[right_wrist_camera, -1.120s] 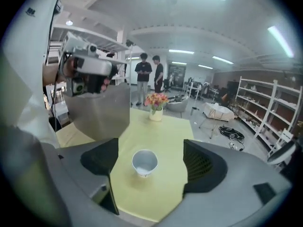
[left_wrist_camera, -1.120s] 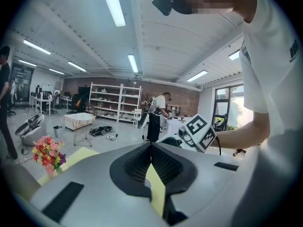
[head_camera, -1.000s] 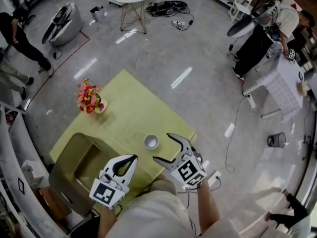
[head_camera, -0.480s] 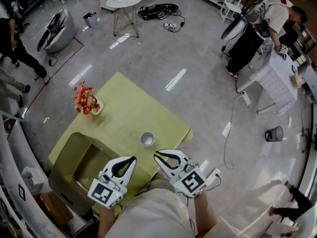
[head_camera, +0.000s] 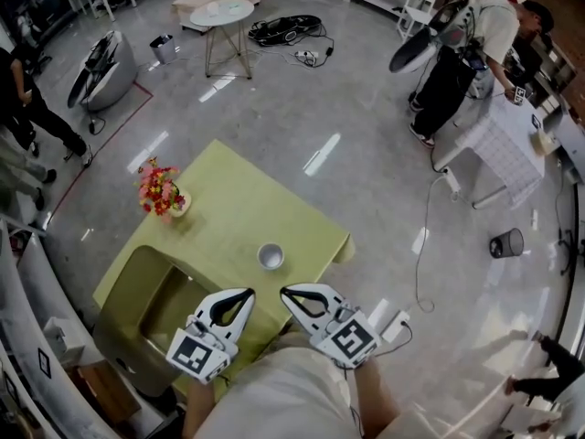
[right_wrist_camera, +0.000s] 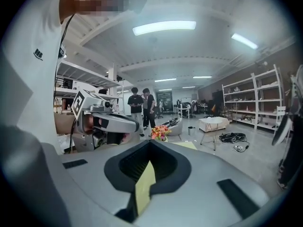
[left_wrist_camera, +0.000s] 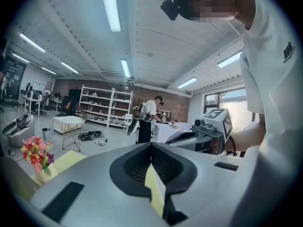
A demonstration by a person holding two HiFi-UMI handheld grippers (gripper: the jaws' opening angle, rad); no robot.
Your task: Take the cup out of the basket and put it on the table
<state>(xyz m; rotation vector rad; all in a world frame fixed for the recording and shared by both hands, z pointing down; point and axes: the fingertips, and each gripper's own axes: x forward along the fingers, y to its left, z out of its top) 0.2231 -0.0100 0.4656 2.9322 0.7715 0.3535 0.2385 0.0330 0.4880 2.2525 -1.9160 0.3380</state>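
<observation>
Cup (head_camera: 270,256) sitting upright on desk (head_camera: 238,199), outside basket (head_camera: 128,277), just ahead of both grippers. L gripper (head_camera: 245,294): jaws resting fully together, empty. R gripper (head_camera: 286,291): jaws just been closing, tips now meeting, nothing btwn. Flowers (head_camera: 160,188) standing near desk's far-left edge.

No readable text; only black-and-white square markers on the left gripper (head_camera: 245,294) and right gripper (head_camera: 286,291)

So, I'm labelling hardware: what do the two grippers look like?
The left gripper and right gripper match: pale grey shells, black ribbed lining inside the fingers, a cube of black-and-white square markers each. The person wears a white top.
</observation>
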